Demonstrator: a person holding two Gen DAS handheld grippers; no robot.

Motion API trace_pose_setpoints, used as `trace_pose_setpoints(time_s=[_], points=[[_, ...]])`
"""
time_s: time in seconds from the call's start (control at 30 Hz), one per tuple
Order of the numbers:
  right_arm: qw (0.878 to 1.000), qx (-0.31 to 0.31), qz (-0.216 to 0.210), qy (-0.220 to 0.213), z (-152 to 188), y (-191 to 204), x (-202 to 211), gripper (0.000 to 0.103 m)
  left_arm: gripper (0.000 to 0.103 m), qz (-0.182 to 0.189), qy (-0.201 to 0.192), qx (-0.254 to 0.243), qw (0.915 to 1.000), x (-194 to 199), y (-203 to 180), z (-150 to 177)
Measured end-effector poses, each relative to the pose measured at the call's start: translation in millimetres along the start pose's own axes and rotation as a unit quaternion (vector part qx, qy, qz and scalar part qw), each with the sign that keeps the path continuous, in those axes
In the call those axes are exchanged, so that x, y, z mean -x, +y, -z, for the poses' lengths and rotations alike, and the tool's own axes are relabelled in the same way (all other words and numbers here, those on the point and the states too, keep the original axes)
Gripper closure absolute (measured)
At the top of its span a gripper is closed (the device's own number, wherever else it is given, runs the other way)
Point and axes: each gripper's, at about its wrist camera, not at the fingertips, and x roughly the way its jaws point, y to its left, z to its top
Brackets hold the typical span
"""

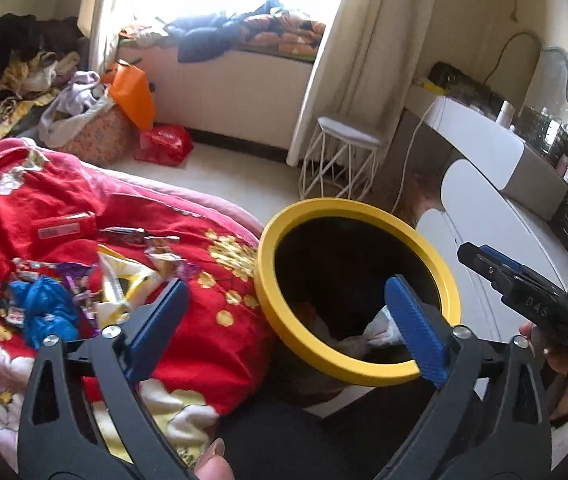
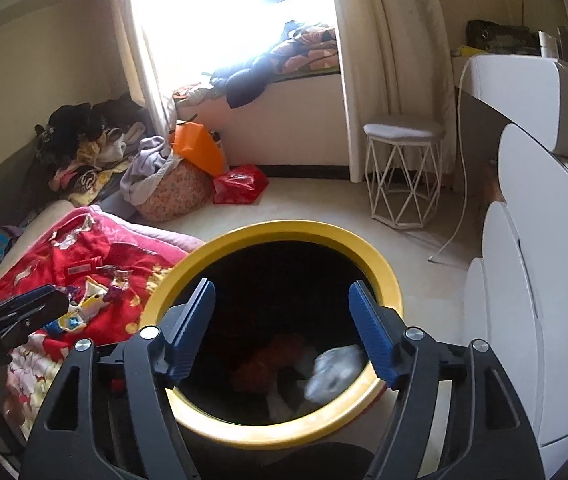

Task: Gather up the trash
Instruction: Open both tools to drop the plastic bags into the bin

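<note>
White crumpled trash [image 2: 338, 372] lies in the yellow-rimmed bin [image 2: 284, 232] below both empty, spread-apart grippers.

Two fisheye cameras, one riding each hand-held pair of tongs, looked forward and downward along their blue pads toward a sunlit window. The left view sat close above the red bedspread [image 1: 63, 208], with the yellow-rimmed bin [image 1: 364, 372] just ahead to its right and the right tongs [image 1: 484, 264] entering at the frame's right edge. The right view hung nearly over the bin [image 2: 284, 432], looking into its mouth, the left tongs [image 2: 15, 316] at its left edge. Both views shared the bin, the bedspread [image 2: 83, 256], the wire stool [image 1: 344, 160] [image 2: 404, 176] and the curtained window.
</note>
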Motion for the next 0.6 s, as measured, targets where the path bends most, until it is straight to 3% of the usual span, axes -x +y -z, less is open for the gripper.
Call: trace_pose_setpoints(time_s=[0.5,0.6], points=[[0.999,0.023,-0.029,-0.014,-2,42,13,0.032,0.011,-0.035,-0.046,0.012,0.9982,43,29,-1],[0.999,0.029,-0.034,-0.018,-2,50,15,0.028,0.011,-0.041,-0.053,0.017,0.9976,49,37,-2]])
